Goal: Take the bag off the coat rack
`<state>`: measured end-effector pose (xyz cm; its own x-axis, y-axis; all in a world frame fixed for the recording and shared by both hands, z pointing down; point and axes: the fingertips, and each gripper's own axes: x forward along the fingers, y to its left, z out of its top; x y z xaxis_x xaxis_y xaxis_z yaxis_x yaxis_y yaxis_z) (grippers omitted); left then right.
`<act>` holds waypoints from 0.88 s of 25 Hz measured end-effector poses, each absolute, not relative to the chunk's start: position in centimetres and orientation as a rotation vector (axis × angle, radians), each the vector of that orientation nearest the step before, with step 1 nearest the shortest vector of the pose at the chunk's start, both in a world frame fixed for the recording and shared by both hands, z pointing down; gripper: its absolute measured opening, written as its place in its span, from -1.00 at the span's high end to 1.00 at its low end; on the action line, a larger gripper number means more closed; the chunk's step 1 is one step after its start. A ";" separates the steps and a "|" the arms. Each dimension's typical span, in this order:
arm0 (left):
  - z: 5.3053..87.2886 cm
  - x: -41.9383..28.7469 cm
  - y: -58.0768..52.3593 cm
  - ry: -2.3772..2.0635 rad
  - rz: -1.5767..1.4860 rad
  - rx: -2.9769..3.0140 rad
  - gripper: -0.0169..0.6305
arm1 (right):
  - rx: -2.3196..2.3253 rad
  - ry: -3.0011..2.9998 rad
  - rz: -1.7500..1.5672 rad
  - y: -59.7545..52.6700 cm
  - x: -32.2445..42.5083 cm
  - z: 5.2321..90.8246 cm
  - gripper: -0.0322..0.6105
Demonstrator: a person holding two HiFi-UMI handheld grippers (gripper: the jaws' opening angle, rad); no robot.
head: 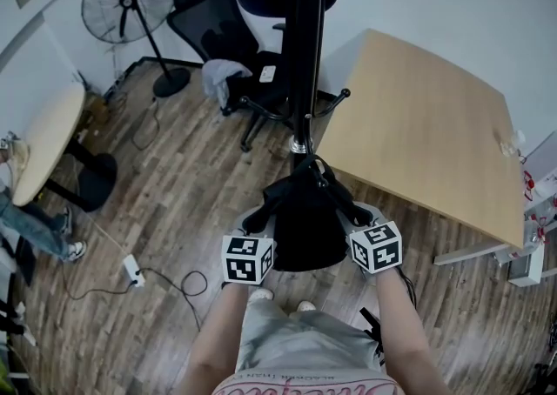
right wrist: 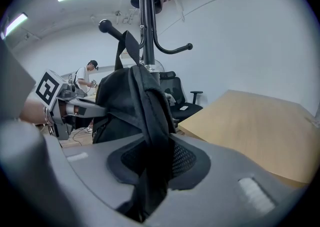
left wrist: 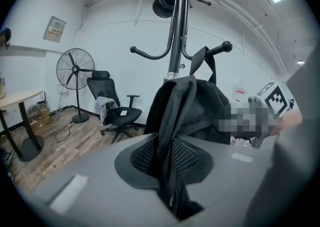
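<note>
A black bag (head: 306,224) hangs low against the black coat rack (head: 303,63) pole, right in front of me. In the left gripper view its strap (left wrist: 206,58) loops over a ball-tipped hook (left wrist: 226,47). My left gripper (head: 259,226) is shut on a fold of the bag's left side (left wrist: 172,136). My right gripper (head: 359,215) is shut on a fold of the right side (right wrist: 150,136). Dark fabric fills the gap between each pair of jaws. Each gripper's marker cube shows in the other's view, the right one (left wrist: 274,100) and the left one (right wrist: 49,89).
A black office chair (head: 235,45) and a standing fan (head: 130,2) are behind the rack. A wooden table (head: 426,132) is at the right, a round table (head: 48,137) at the left. A power strip (head: 133,270) and cable lie on the floor. A dark hat (left wrist: 165,1) hangs up high.
</note>
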<state>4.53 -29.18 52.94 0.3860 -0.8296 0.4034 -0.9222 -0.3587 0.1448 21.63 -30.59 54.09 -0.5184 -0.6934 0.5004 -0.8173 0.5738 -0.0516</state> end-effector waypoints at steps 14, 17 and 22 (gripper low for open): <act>49.6 5.4 -26.8 -1.552 0.308 2.370 0.73 | 1.278 -2.408 0.314 -28.3 22.3 50.6 0.64; 49.2 5.5 -25.8 -1.546 0.302 2.381 0.73 | 1.294 -2.406 0.307 -27.4 22.5 50.3 0.64; 48.6 6.1 -24.7 -1.532 0.292 2.406 0.74 | 1.328 -2.397 0.307 -26.1 22.9 49.8 0.65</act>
<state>6.11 -24.74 48.60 0.4197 -0.8522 0.3124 -0.9074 -0.4026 0.1207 22.95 -26.12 49.84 -0.4799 -0.7652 0.4290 -0.8487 0.5289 -0.0060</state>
